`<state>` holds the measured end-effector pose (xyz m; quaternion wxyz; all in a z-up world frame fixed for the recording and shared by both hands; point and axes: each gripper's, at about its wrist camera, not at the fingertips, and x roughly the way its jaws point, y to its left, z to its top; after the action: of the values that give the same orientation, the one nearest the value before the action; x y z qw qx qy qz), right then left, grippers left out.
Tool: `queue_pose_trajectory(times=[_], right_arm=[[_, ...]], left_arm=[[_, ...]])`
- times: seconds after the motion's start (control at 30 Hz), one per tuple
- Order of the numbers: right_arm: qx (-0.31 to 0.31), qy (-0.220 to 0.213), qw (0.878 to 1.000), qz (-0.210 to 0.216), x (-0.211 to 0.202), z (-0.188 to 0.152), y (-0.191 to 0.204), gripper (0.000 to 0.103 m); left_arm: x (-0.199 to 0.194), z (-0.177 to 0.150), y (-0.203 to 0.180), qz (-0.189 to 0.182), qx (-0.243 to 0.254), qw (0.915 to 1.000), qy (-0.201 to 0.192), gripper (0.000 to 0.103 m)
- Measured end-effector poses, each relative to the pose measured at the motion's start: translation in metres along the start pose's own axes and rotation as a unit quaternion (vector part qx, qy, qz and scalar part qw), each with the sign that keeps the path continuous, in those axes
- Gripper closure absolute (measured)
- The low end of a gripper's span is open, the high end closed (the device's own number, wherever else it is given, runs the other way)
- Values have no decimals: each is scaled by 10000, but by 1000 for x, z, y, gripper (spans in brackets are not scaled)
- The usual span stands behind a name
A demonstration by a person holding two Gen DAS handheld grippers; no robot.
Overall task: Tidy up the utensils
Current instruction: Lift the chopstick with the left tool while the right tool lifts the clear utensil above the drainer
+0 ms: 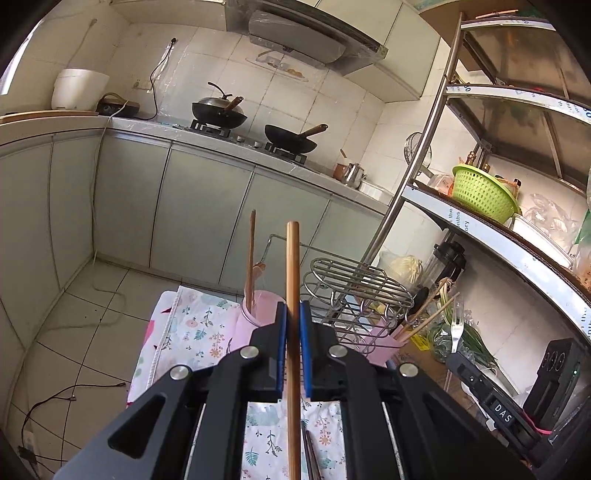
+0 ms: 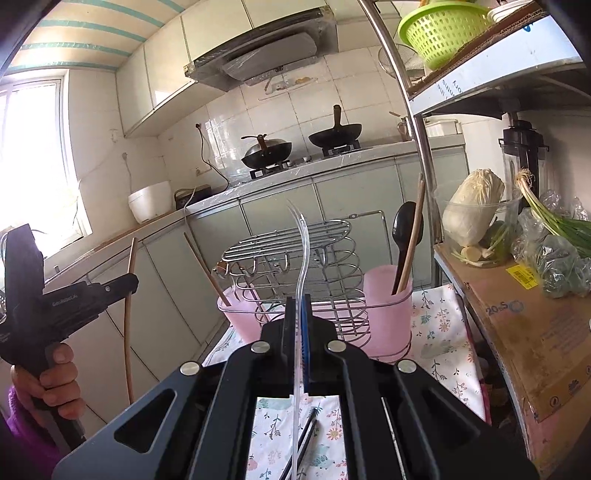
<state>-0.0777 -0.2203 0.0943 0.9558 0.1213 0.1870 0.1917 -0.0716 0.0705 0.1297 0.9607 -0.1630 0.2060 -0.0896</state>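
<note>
My left gripper [image 1: 292,314] is shut on a wooden chopstick [image 1: 293,266] and holds it upright above the floral cloth [image 1: 199,332]; it also shows at the left of the right wrist view [image 2: 127,286]. My right gripper [image 2: 298,306] is shut on a clear plastic utensil [image 2: 303,240], also upright. Two pink cups stand by a wire rack [image 2: 295,254]. The left cup [image 2: 236,314] holds a chopstick. The right cup [image 2: 388,310] holds a black spoon [image 2: 402,232] and a chopstick. Dark chopsticks [image 2: 303,446] lie on the cloth below my right gripper.
A metal shelf [image 2: 535,332] stands to the right with a cardboard box, cabbage [image 2: 472,206], greens and a green basket [image 2: 443,29]. A counter with two woks [image 2: 266,151] and a rice cooker [image 2: 149,201] runs behind. Cables lie on the tiled floor [image 1: 74,332].
</note>
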Motion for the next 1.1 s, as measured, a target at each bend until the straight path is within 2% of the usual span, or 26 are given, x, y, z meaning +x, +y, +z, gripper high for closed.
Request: queue_pose_trajectory(times=[0.33,0.53,0.7,1.1], right_arm=[[63,-68,10000,12,5,1,-5,100],[22,-119,9998,-156,15,3,-11,100],[-12,-206,9995,-248,27,17,-19,100],[-286,-1203,9920,-267,23,85,-32,100]], left_arm=[[10,-1,-8,-65,63,9999,56,97],[32,7,-3,-158,25,9998,106,97],[48,19,0,-269,7,9996,36,97],[58,64,-10,-349,56,9979,-535,97]])
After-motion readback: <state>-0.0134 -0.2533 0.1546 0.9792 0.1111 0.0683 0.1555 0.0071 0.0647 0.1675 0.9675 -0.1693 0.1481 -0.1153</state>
